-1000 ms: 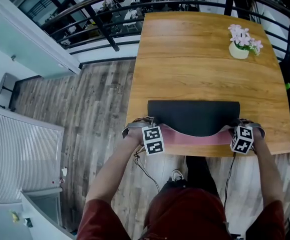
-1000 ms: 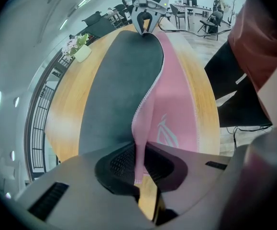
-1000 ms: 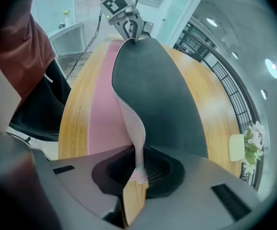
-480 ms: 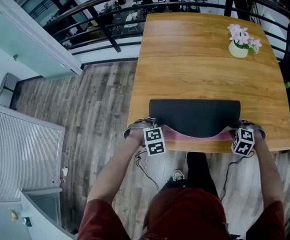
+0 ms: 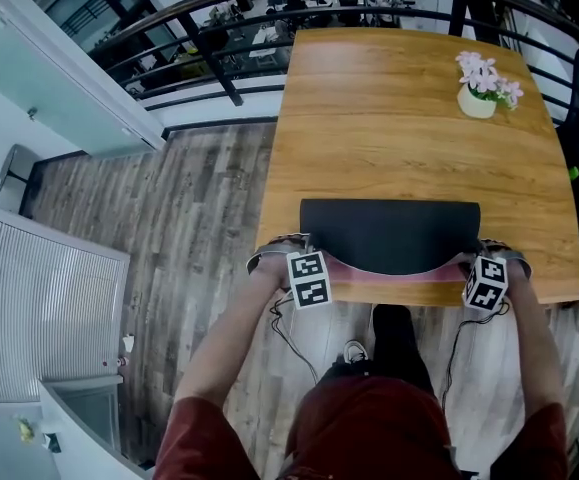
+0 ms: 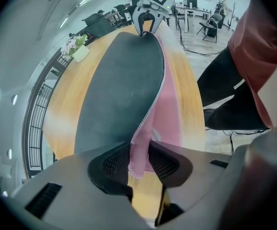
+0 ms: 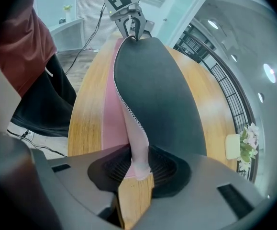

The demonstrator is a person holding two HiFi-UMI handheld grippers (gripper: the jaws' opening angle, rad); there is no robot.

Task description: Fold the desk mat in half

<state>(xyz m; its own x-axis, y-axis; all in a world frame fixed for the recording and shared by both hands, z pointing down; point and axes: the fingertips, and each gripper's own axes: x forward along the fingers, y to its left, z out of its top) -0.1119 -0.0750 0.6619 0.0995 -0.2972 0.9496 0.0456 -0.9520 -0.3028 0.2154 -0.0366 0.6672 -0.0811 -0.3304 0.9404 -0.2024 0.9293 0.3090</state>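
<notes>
The left tongs (image 6: 139, 161) and the right tongs (image 7: 139, 164) are both releasing: their jaws are opening, and a near corner of the desk mat (image 5: 389, 233) stands between each pair. The pads sit visibly wider than the thin corner and do not pinch it. The wooden tabletop (image 5: 399, 118) carries the mat along its near edge, roughly centred between the two sides. The mat's dark face is up and its far edge lies flat on the wood. Its near edge is raised at both corners, where the tongs are, and sags in the middle, so the pink underside shows in a shallow curve. Each pair of tongs is at the near rim of the tabletop, one at either end of the mat. A small pale pot (image 5: 477, 101) holding pink flowers (image 5: 484, 73) stands near the far right corner, well apart from the mat. Bare wood lies between the mat's far edge and the far rim. Left of the tabletop is plank floor (image 5: 189, 228)
</notes>
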